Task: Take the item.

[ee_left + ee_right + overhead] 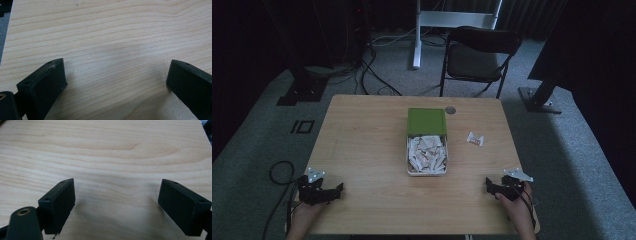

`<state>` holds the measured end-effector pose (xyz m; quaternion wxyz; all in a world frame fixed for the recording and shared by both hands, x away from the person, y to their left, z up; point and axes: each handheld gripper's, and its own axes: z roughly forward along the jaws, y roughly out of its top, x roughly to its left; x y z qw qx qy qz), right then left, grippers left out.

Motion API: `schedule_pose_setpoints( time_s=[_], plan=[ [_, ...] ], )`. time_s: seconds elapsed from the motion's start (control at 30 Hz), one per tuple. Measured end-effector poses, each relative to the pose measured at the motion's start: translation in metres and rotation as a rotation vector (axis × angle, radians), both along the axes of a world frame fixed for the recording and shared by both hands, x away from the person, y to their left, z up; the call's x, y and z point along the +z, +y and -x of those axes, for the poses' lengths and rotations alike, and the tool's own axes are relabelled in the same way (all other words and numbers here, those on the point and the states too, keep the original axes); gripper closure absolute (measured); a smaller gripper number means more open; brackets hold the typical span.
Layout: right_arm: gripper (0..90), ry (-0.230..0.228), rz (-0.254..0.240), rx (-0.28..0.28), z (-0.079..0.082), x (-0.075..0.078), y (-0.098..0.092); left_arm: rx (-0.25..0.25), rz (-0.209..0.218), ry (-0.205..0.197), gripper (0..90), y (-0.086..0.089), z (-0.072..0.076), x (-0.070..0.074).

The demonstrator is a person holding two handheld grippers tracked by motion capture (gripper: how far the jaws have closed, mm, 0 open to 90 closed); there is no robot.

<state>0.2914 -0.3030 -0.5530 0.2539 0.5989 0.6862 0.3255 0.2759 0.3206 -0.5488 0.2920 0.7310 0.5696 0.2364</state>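
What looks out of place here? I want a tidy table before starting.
One small wrapped packet lies alone on the table, right of the open green-lidded tin full of similar packets. Both grippers, left and right, are open and hold nothing.

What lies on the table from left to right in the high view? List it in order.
Left gripper → open box of white packets → loose wrapped packet → right gripper.

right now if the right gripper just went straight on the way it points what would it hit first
Nothing close: the right gripper has open jaws over bare table, pointing left across the near edge. Kept level, it would probably reach the left gripper first, passing short of the tin.
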Motion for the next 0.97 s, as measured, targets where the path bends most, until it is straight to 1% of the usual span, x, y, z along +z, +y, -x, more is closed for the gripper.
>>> schedule_pose_setpoints(
  time_s=[0.07,0.17,0.27,0.37,0.5,0.97],
  plan=[
    [13.9,0.006,-0.008,0.008,0.0018,-0.0002,-0.0008,0.000,0.000,0.000,3.2,0.0000,0.0000,0.0000],
    [13.6,0.020,0.008,0.021,0.0038,-0.0008,-0.0012,0.000,0.000,0.000,3.2,0.0000,0.0000,0.0000],
    [12.3,0.025,0.015,0.054,0.0055,-0.0010,-0.0004,0.000,0.000,0.000,3.2,0.0000,0.0000,0.0000],
    [12.3,0.027,0.035,0.058,0.0060,-0.0012,0.0014,-0.001,-0.001,0.001,3.2,0.0001,0.0000,0.0001],
    [12.3,0.028,0.033,0.040,0.0059,-0.0014,0.0010,0.000,0.000,0.000,3.2,0.0000,0.0000,0.0000],
    [12.2,0.029,0.031,0.039,0.0058,-0.0014,0.0009,-0.001,0.000,0.001,3.2,0.0000,0.0000,0.0000]
  ],
)
